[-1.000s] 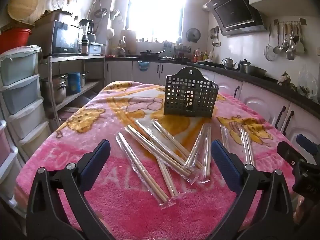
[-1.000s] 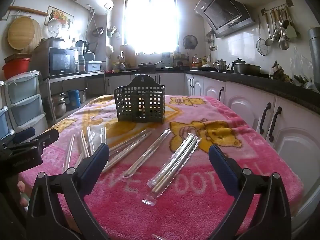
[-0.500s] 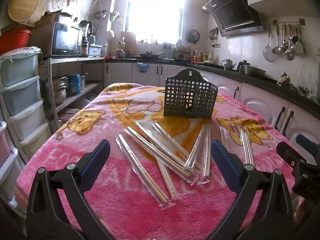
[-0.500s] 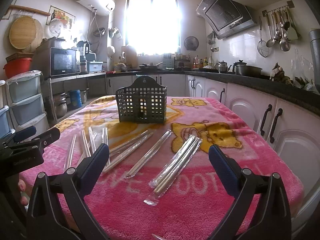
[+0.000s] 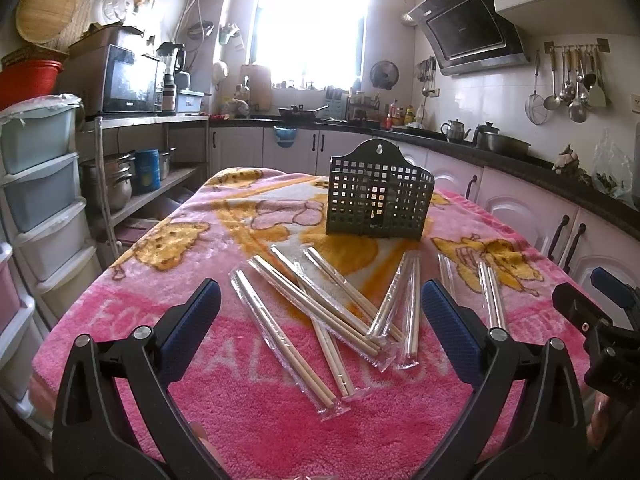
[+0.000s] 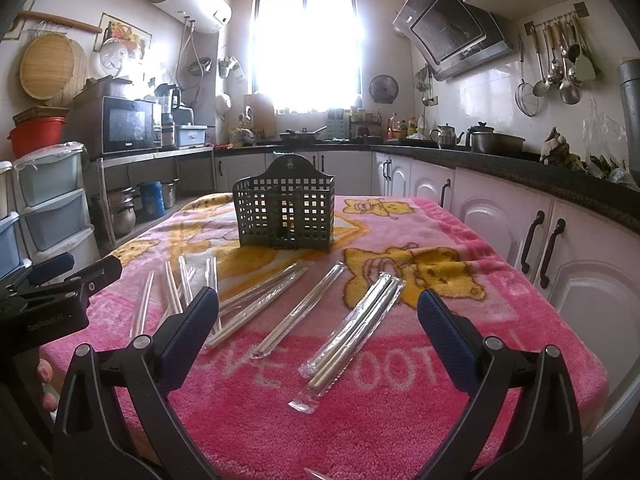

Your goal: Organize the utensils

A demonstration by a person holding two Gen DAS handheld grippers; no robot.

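Pink blanket-covered table [image 5: 120, 312]: wrapped chopsticks [image 5: 320, 312] are scattered before the dark slotted holder [image 5: 378, 200]. Left gripper [image 5: 320, 320] and right gripper [image 6: 318, 320] are held spread, empty. Slippery overlapping wrappers may be pinched together.

In the left wrist view, the left gripper [image 5: 320, 306] was cut off by the bottom edge, its handles out of frame, and only part of the right gripper [image 5: 600, 332] showed at 4 o'clock. The wrapped chopsticks [image 5: 316, 312] overlapped, hiding parts of the lower packets. In the right wrist view, the inside of the dark utensil basket [image 6: 285, 212] at 12 o'clock was lost against the glaring window [image 6: 306, 46]. Bottles on the far counter [image 6: 400, 126] were too small to identify.
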